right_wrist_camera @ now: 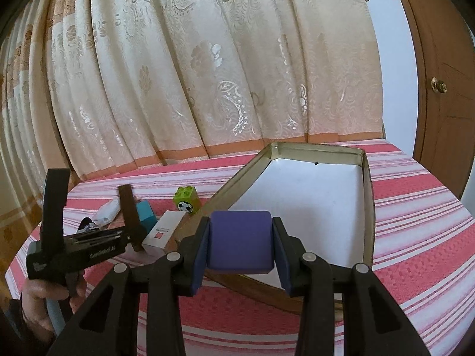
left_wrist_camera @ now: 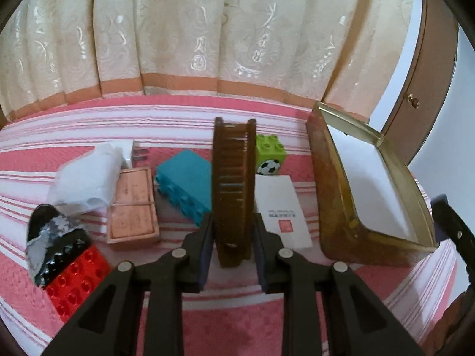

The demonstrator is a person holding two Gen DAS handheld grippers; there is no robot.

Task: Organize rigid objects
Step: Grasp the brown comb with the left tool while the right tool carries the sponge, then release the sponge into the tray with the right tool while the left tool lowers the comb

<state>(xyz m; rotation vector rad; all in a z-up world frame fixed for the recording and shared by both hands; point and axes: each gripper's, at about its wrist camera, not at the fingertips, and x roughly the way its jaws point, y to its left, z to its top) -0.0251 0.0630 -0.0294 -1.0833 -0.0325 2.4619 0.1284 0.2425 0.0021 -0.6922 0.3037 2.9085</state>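
Note:
My left gripper (left_wrist_camera: pixel 233 234) is shut on a brown comb (left_wrist_camera: pixel 234 184), held upright above the pink striped cloth (left_wrist_camera: pixel 237 320). The comb (right_wrist_camera: pixel 130 216) also shows in the right wrist view, in the left gripper (right_wrist_camera: pixel 132 235). My right gripper (right_wrist_camera: pixel 241 243) is shut on a purple block (right_wrist_camera: pixel 240 241), held over the near edge of the open metal tin (right_wrist_camera: pixel 367 207), whose bottom is white. In the left wrist view the tin (left_wrist_camera: pixel 332 201) stands to the right of the comb.
On the cloth lie a red brick (left_wrist_camera: pixel 75 287), a black and grey object (left_wrist_camera: pixel 50 237), a pink case (left_wrist_camera: pixel 133 204), white plastic wrap (left_wrist_camera: pixel 86 175), a teal brick (left_wrist_camera: pixel 185 182), a green football brick (left_wrist_camera: pixel 270 154) and a white card (left_wrist_camera: pixel 282 207). A curtain (right_wrist_camera: pixel 207 74) hangs behind. A wooden door (right_wrist_camera: pixel 445 89) stands right.

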